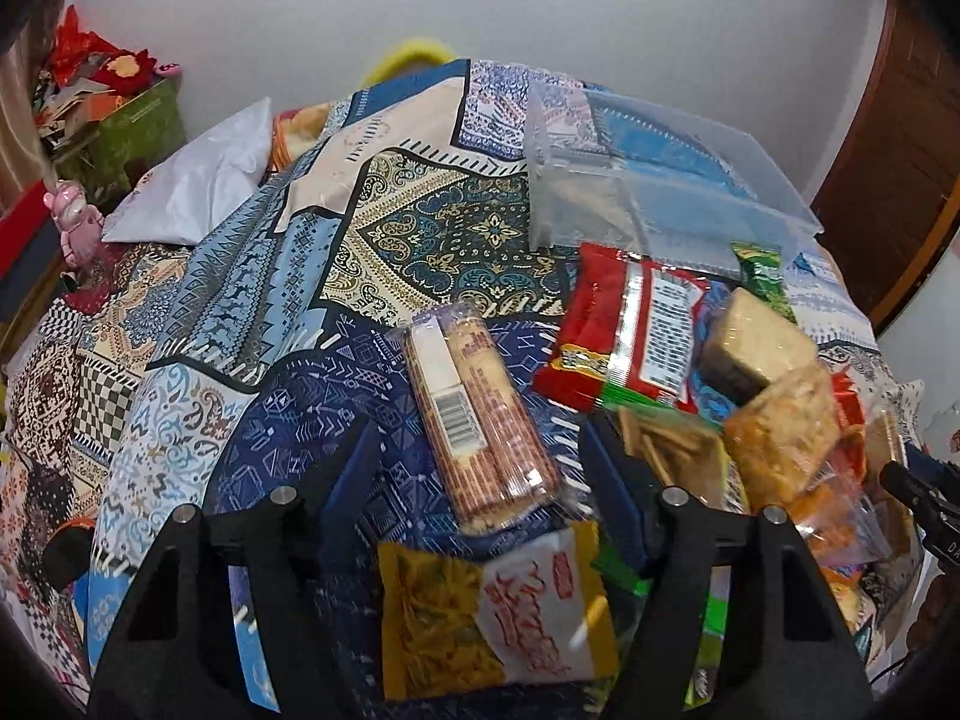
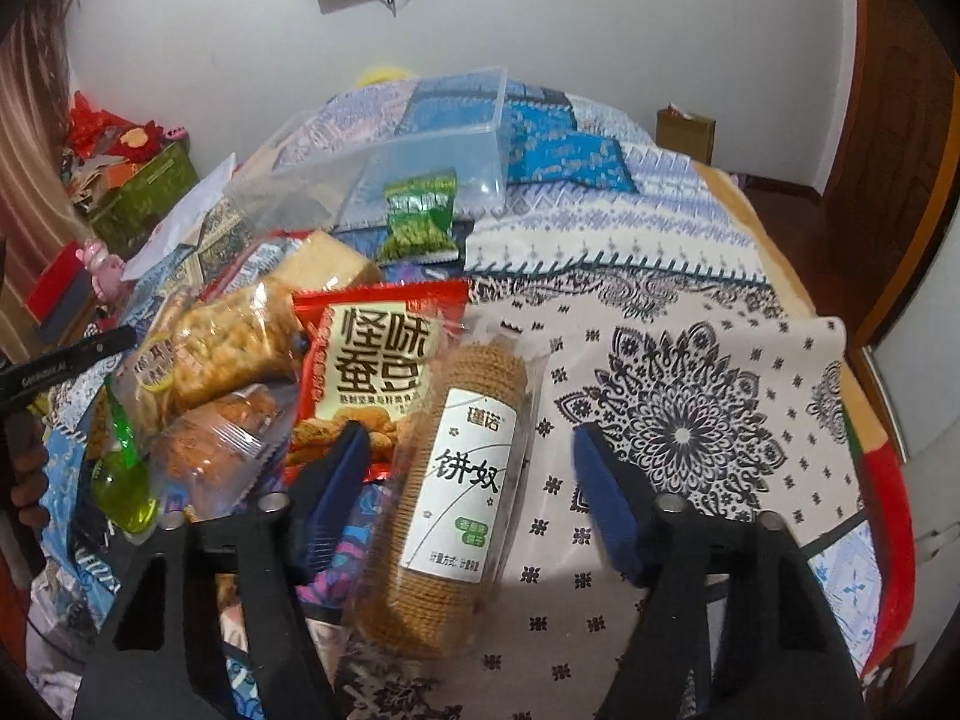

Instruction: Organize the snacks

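In the left wrist view a clear-wrapped twin roll of biscuits (image 1: 474, 414) lies on the patterned quilt. My left gripper (image 1: 480, 468) straddles its near end, open, with a gap at each blue pad. A yellow snack bag (image 1: 492, 606) lies below it between the finger arms. In the right wrist view a brown biscuit roll with a white label (image 2: 462, 480) lies between the fingers of my right gripper (image 2: 471, 474), which is open and clear of the wrapper. A red bean-snack bag (image 2: 372, 360) and several clear-wrapped cakes (image 2: 234, 348) are piled to its left.
A clear plastic box (image 2: 390, 150) stands farther back on the bed, a green snack pack (image 2: 420, 222) leaning at its front. A white pillow (image 1: 198, 180), a pink toy (image 1: 75, 222) and a green box (image 1: 132, 126) sit at the left. A wooden door (image 1: 900, 150) is at the right.
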The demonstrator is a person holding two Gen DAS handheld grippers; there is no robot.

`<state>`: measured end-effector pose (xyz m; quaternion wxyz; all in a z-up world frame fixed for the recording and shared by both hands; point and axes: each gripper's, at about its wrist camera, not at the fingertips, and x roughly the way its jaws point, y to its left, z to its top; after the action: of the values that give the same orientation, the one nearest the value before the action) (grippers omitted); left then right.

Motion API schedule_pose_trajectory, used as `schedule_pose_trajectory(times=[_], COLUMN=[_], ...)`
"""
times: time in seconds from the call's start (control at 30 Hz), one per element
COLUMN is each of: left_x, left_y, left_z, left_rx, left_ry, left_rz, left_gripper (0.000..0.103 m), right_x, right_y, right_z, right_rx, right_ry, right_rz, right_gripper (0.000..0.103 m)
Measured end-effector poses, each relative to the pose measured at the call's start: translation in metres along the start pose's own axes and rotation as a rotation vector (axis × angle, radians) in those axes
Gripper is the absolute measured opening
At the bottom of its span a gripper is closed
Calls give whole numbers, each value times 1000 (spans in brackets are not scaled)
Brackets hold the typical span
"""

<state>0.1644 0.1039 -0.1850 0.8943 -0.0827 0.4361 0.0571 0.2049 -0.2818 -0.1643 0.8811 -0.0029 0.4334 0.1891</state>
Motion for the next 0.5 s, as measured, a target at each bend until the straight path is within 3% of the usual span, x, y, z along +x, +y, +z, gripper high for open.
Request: schedule_pose_trajectory(times=[0.13, 0.37, 0.5], left_x=[16, 47, 56], left_y=[4, 12, 11], left_z=[6, 12, 14], left_rx=[-7, -50, -58], left_ry=[40, 133, 140], left_rz=[-8, -48, -48], left_gripper=[64, 54, 51], right_x=[12, 9, 7], right_y=[-3, -4, -7], right_z=[-2, 0, 1], right_rx=[32, 24, 26], right_ry=[50, 31, 24], right_rz=[71, 60, 60], right_gripper=[46, 36, 35])
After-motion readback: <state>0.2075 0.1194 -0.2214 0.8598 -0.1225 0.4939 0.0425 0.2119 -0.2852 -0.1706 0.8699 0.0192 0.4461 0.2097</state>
